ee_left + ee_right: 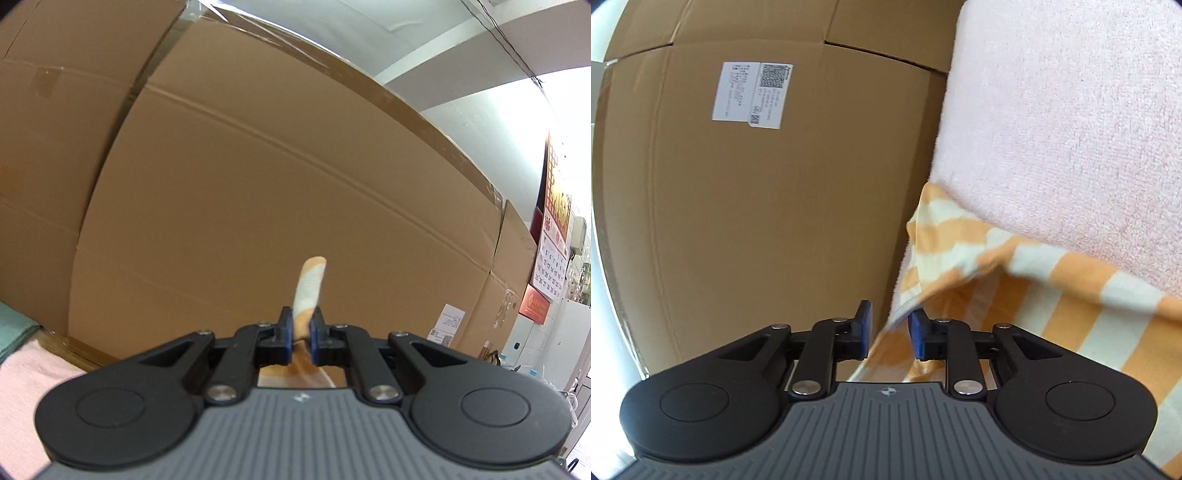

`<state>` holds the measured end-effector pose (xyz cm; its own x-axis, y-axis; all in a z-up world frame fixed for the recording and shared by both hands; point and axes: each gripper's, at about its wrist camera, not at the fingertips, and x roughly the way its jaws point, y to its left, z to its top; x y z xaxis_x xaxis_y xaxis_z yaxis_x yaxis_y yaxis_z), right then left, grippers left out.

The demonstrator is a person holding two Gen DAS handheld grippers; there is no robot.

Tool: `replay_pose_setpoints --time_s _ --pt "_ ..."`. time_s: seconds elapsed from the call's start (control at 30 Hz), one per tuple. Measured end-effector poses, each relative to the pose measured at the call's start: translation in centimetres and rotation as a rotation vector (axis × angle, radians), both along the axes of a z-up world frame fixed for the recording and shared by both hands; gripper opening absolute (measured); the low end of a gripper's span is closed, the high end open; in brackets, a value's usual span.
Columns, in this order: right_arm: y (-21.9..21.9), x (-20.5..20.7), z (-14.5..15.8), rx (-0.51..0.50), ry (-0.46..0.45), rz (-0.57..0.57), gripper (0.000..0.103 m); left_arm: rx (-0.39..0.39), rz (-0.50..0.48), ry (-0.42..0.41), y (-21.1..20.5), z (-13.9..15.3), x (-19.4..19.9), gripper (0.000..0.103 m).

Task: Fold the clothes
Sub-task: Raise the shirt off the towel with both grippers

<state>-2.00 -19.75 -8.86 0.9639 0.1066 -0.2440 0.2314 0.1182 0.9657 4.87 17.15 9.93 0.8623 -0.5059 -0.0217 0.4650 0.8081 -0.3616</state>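
The left gripper (301,334) pinches an edge of the striped cloth (1052,280); the right gripper (889,329) is parted around another edge. Soft, light fabric; best held at corners.

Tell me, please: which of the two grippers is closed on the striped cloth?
The left gripper: its blue pads pinch the orange-and-white striped cloth. The right gripper has its pads apart, with the cloth's edge loose between them.

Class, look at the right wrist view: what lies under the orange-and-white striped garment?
A pink terry towel lies beneath the striped garment, spreading out above it in the picture. Whatever surface supports the towel is covered and cannot be seen.
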Motion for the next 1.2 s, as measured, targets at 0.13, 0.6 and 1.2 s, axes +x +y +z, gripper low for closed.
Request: replay_pose_setpoints --time_s 0.13,0.6,1.2 --pt "0.3 0.5 -0.6 -0.013 0.067 -0.01 0.041 0.019 -0.004 -0.019 0.3 0.2 -0.2 0.007" --pt "1.1 0.8 -1.0 0.023 0.044 -0.01 0.024 0.027 0.018 0.0 2.2 -0.6 -0.1 0.007" --pt "1.4 -1.1 1.7 -0.242 0.009 0.221 0.036 0.021 -0.021 0.013 0.0 0.4 3.4 0.007"
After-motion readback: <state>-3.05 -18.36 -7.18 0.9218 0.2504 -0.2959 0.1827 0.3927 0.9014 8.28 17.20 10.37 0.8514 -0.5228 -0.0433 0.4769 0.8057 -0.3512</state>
